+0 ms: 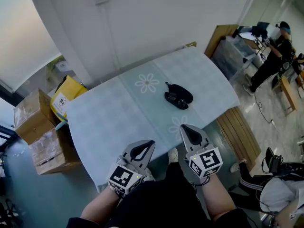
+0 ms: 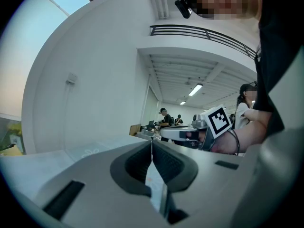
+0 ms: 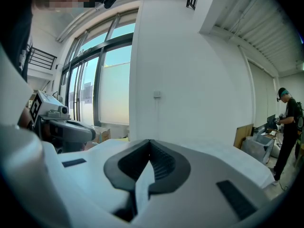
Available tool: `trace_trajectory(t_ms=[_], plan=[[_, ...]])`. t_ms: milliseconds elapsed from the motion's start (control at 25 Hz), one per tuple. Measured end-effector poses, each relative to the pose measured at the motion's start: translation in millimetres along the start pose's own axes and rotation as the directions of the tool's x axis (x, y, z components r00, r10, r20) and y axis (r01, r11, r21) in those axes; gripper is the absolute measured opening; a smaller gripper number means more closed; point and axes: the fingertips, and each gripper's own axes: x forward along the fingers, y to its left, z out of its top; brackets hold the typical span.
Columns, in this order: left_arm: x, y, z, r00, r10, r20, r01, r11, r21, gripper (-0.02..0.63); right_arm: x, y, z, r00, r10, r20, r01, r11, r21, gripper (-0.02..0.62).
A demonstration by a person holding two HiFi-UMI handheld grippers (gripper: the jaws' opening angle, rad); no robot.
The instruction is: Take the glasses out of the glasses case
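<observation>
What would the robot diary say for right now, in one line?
left tool: shut, empty | right tool: shut, empty | black oval glasses case: on pale flowered tablecloth, untouched

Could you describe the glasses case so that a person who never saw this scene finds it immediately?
Find the table covered with a pale blue cloth. Toward its right side, just past a printed white flower, lies the glasses case. It is the only dark object on the cloth.

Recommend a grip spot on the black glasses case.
Grip the glasses case across its narrow width, mid-length, coming from above. It lies flat on the table, long axis running far-left to near-right, so the short span likely suits the tongs of the right gripper, the nearer one.
</observation>
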Motion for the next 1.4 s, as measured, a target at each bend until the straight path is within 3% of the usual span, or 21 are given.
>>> trace_trajectory(t_ms=[840,1080,1400], plan=[[115.4,1.5,-3.2,0.995,0.088,-0.054,-0.089,0.996,-0.025,0.029,64.6,-125.5,-44.6,0.983,0.121,-0.135,-0.122,0.993,0.002,0.023],[140.0,7.0,-6.1,0.990,0.124,-0.073,-0.125,0.992,-0.007,0.029,90.9,-149.2,-72.5,0.962,0.179,-0.206,-0.179,0.984,0.020,0.023],[160.3,22.1,-14.7,0.974,0.207,-0.094,-0.212,0.976,-0.046,0.029,125.7,-166.3,-108.1,0.912,0.266,-0.313,-0.264,0.963,0.049,0.023]])
